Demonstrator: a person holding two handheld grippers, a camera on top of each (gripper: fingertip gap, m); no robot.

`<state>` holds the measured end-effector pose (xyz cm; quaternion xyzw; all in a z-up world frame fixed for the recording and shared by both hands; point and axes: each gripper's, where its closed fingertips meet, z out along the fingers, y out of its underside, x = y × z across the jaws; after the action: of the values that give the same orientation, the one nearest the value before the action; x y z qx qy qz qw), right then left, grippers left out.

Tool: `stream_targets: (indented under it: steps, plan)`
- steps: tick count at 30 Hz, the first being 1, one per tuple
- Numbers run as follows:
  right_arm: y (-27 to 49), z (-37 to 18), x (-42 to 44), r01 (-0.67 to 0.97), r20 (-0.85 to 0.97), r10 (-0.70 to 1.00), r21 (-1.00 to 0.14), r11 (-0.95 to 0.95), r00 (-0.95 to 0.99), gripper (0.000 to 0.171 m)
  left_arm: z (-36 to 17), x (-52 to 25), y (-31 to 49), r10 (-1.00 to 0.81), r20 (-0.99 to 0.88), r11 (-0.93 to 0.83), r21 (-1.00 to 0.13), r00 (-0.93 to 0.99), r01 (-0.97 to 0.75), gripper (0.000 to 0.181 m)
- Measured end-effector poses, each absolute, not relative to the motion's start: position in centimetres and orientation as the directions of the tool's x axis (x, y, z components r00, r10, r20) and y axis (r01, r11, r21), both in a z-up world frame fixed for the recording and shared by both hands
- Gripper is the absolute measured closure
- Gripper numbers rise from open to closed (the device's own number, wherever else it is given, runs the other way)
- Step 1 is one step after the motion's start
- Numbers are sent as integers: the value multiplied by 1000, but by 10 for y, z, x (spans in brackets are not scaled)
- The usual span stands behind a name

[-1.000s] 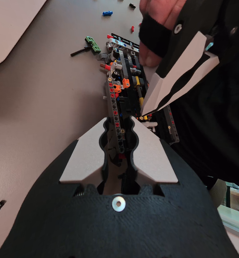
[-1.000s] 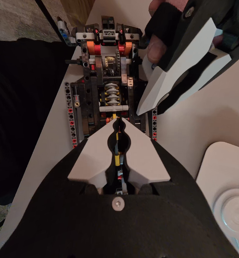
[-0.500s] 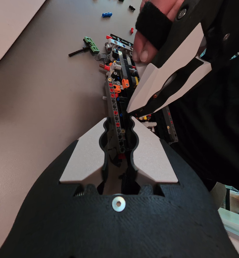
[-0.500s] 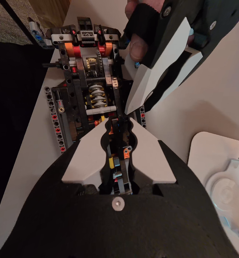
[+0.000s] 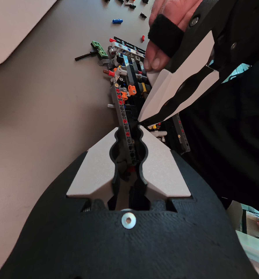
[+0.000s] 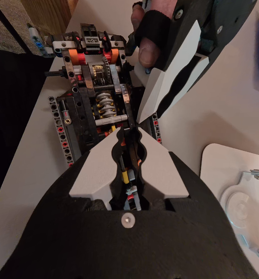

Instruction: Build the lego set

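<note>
Left wrist view: left gripper (image 5: 128,129) pinching the grey studless holed beam (image 5: 124,120) on the side of the black-and-grey lego chassis (image 6: 95,93) lying on the pale tabletop (image 5: 42,105) | right gripper (image 6: 129,129) straddles the chassis's middle bars, contact uncertain | risk: opposing tips nearly touching; a twist could pop the beam's red pins or shift the chassis.
</note>
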<state>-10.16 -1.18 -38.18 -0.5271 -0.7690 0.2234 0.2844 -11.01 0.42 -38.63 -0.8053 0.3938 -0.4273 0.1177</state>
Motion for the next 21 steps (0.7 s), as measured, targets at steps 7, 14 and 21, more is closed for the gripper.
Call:
stream_targets:
  steps: [7, 14, 21]
  plan:
    - [-12, -380, -102, 668, 191, 942, -666, 332, -278, 159, -386, -110, 5, -720, 613, -674, -506, 325, -539, 162]
    - [-14, -374, -102, 630, 153, 947, -715, 303, -282, 171, -388, -116, 16, -675, 660, -723, -501, 330, -476, 149]
    - [-12, -374, -101, 628, 153, 948, -718, 301, -279, 168, -386, -119, 17, -672, 670, -723, -501, 315, -475, 155]
